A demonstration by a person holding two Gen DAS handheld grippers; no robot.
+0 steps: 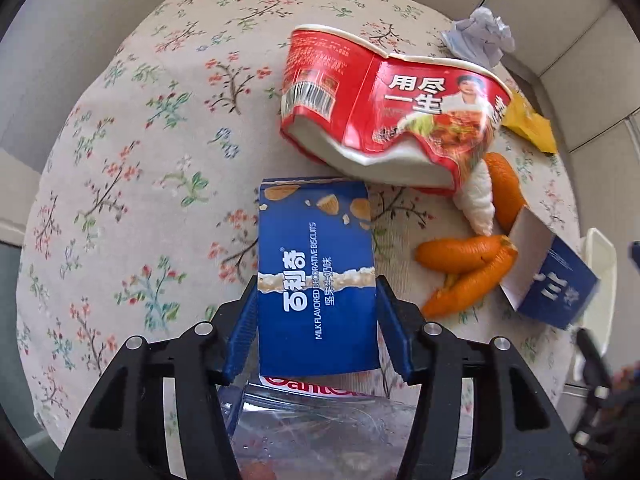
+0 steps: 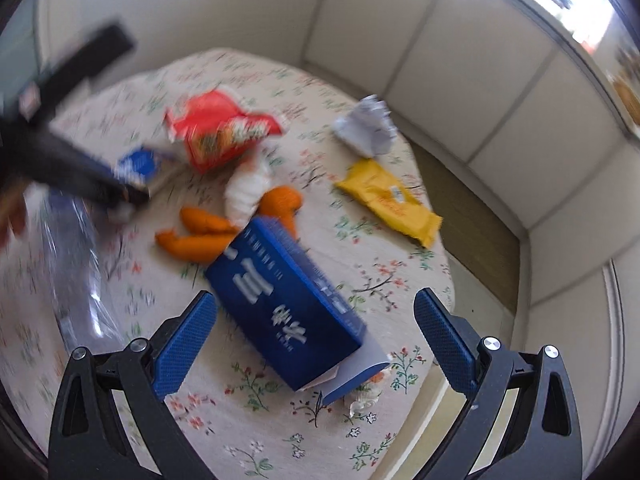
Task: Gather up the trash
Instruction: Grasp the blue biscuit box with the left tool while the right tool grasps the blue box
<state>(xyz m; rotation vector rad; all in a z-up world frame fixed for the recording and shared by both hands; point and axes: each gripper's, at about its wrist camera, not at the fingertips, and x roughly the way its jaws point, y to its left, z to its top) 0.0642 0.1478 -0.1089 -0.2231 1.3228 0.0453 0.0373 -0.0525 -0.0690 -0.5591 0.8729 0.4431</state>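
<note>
I see the round table's floral cloth (image 1: pixel 132 152); crushed red noodle cup (image 1: pixel 384 108) beyond the flat, glossy blue biscuit box (image 1: pixel 316 280) — my left gripper (image 1: pixel 316 304) clamps it. Right gripper (image 2: pixel 316 312) gapes over a navy carton (image 2: pixel 288 308); knobbly orange peel (image 2: pixel 200 236) beside.

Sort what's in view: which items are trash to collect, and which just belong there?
Trash: biscuit box, crushed noodle cup, orange peels, white tissue, dark blue carton, yellow wrapper, crumpled paper.
Not the job: floral tablecloth, wall panels.
</note>
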